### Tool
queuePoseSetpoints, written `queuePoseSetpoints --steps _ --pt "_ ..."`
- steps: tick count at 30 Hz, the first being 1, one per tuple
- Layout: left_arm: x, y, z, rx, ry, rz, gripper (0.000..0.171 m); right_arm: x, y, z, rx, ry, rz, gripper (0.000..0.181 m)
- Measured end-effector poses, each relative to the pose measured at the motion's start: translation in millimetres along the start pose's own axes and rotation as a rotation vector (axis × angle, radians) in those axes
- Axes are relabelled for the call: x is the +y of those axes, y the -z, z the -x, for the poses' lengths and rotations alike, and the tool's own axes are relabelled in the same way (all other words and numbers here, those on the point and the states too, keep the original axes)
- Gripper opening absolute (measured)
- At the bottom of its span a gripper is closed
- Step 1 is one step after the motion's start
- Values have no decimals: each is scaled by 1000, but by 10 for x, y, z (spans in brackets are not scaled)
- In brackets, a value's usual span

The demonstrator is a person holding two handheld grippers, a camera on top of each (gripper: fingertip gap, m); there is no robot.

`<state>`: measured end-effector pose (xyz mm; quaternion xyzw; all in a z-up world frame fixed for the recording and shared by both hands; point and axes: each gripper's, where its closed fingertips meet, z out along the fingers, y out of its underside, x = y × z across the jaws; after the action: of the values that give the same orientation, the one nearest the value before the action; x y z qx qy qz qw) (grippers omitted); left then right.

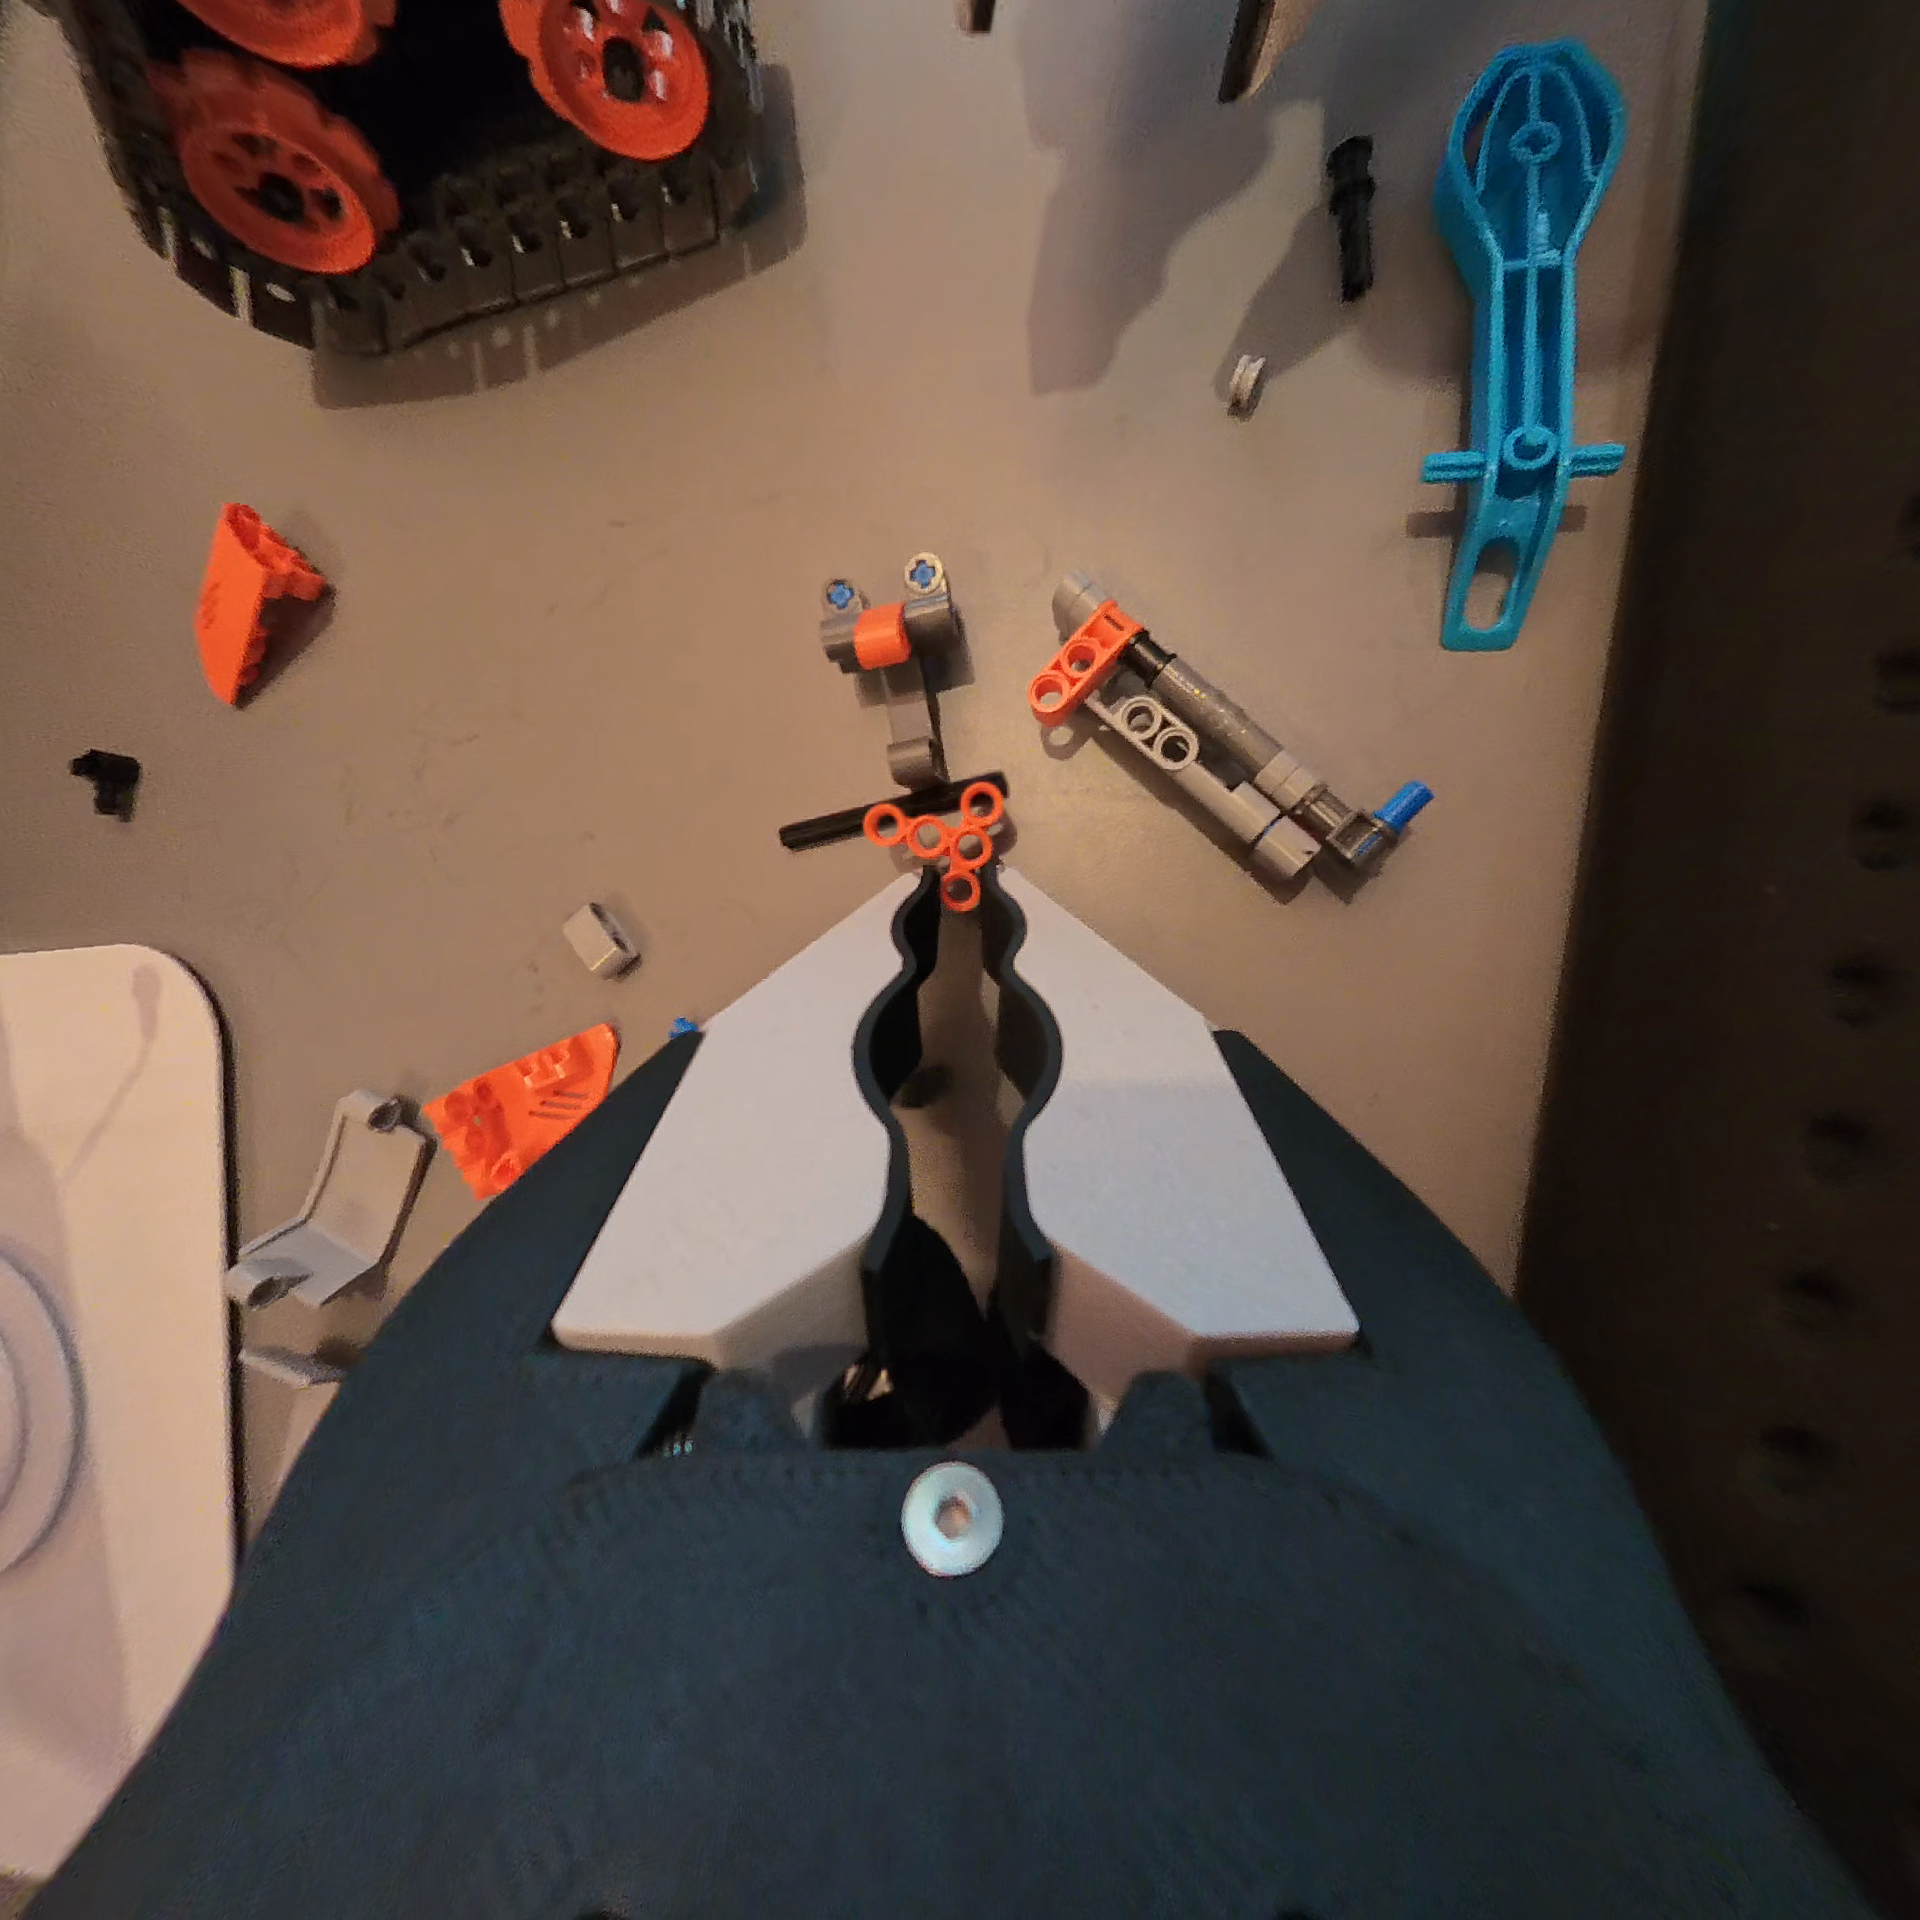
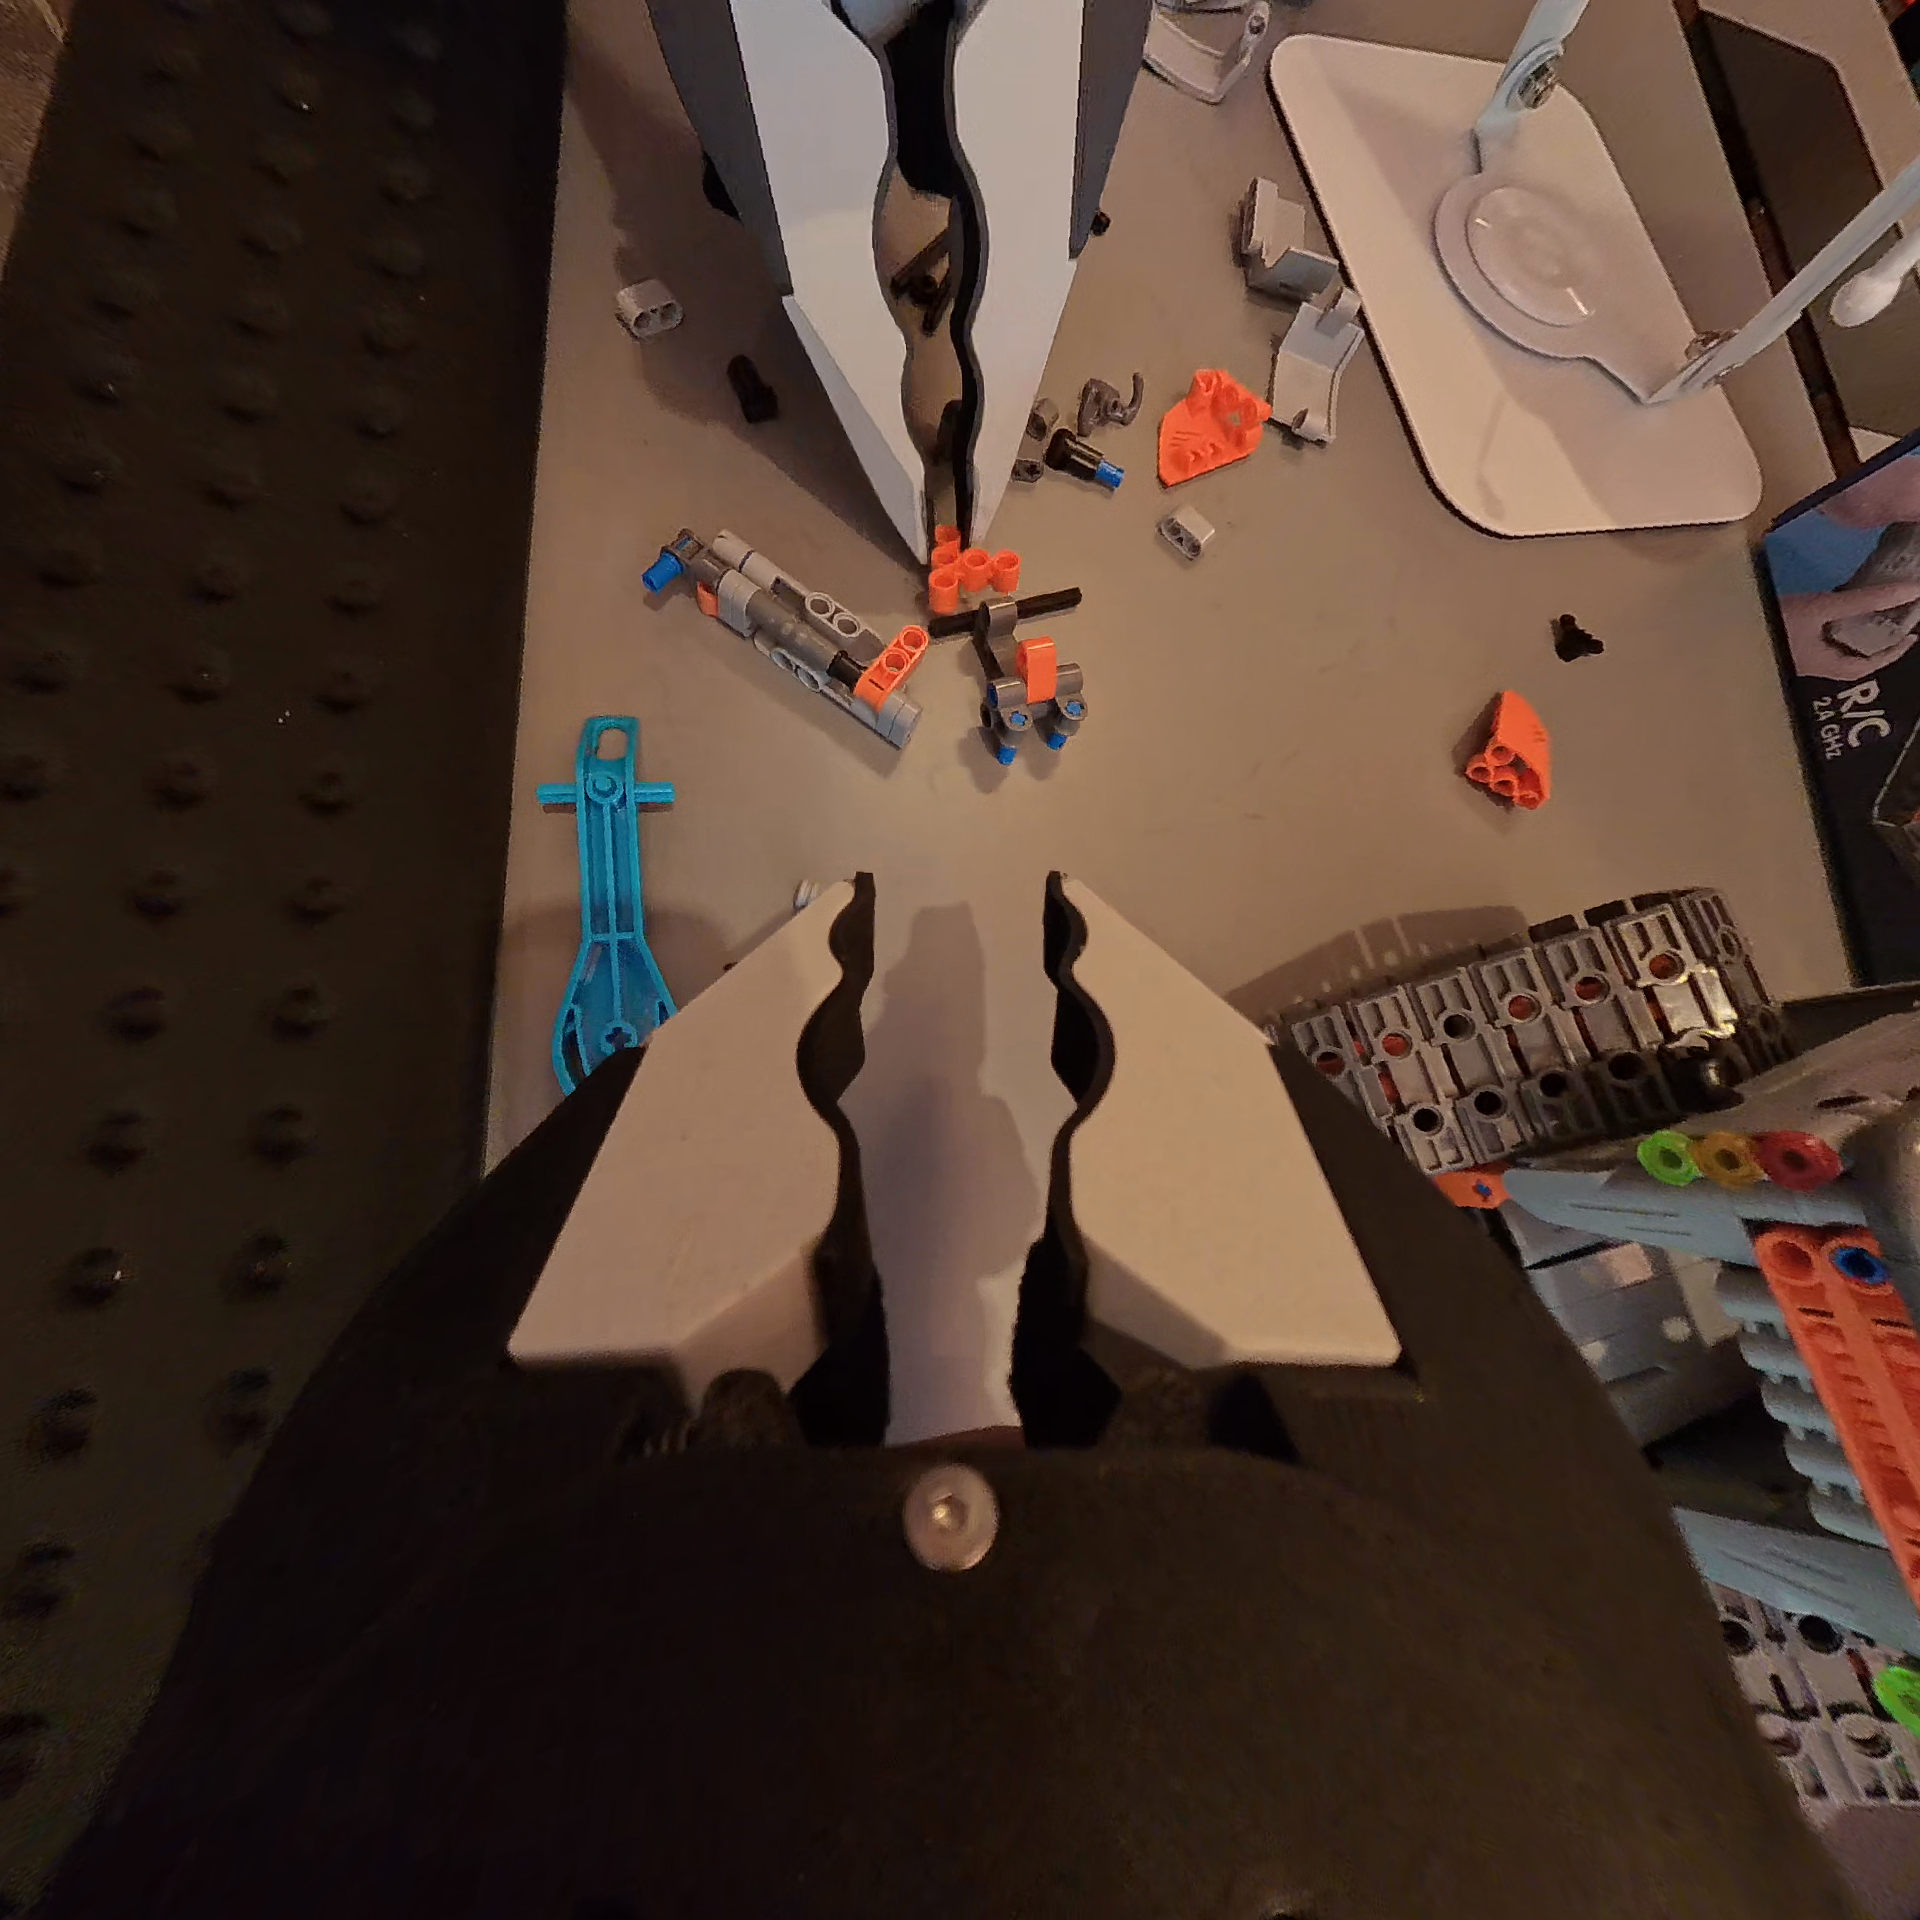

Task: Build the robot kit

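Note:
My left gripper [image 1: 961, 883] is shut on the stem of an orange T-shaped beam with holes [image 1: 940, 831], low over the grey table. The right wrist view shows the same pinch from the far side: the left gripper [image 2: 948, 530] holds the orange beam [image 2: 971, 571]. A black axle [image 1: 831, 826] lies just behind the beam, and a small grey and orange joint assembly [image 1: 894, 644] sits beyond it. My right gripper [image 2: 961, 883] is open and empty above bare table, facing the left one.
A grey cylinder assembly [image 1: 1205, 727] lies to the right, and a blue tool [image 1: 1517, 343] near the black studded mat [image 2: 260, 623]. A tracked vehicle with orange wheels [image 1: 416, 177] stands far left. Orange panels [image 1: 249, 603] [image 1: 520, 1107], small grey bricks and a white tray [image 2: 1382, 208] lie around. Some 12 cm of space lies between my two pairs of fingers.

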<state>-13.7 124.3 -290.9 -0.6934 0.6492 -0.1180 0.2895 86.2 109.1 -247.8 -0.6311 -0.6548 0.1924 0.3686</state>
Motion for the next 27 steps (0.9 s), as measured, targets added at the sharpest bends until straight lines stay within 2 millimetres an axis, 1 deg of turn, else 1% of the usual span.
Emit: queuePoseSetpoints --steps 2,3,4,6,8,10,13,15,16,19,22,24,27 --pt "-21 82 8 -5 -17 3 5 -10 48 -16 10 -4 -13 31" --pt "-65 135 52 -30 -28 -6 5 -14 77 -26 16 -6 -20 31" --pt "-134 185 69 -34 -39 -22 5 -16 108 -38 23 -8 -26 31" --pt "-351 238 10 -11 -109 -68 5 -17 178 -57 36 -15 -39 31" --pt "-561 187 -44 4 -177 -66 5 -4 256 -80 53 -21 -51 31" --pt "-765 67 -131 42 -258 -62 5 12 342 -110 74 -35 -69 30" --pt "-945 -148 -230 98 -391 -14 5 66 461 -146 100 -56 -90 31" --pt "-974 -284 -303 149 -495 25 5 125 507 -159 109 -71 -94 30" --pt "-976 -353 -303 153 -540 46 6 159 518 -163 110 -78 -92 29" --pt "-946 -506 -294 190 -593 99 6 269 514 -176 111 -90 -65 29" --pt "-910 -582 -273 232 -619 109 6 343 501 -180 107 -99 -41 30" --pt "-892 -623 -211 219 -626 121 6 377 484 -178 102 -103 -26 30" --pt "-892 -612 -174 231 -616 102 10 389 424 -140 79 -111 -14 30"
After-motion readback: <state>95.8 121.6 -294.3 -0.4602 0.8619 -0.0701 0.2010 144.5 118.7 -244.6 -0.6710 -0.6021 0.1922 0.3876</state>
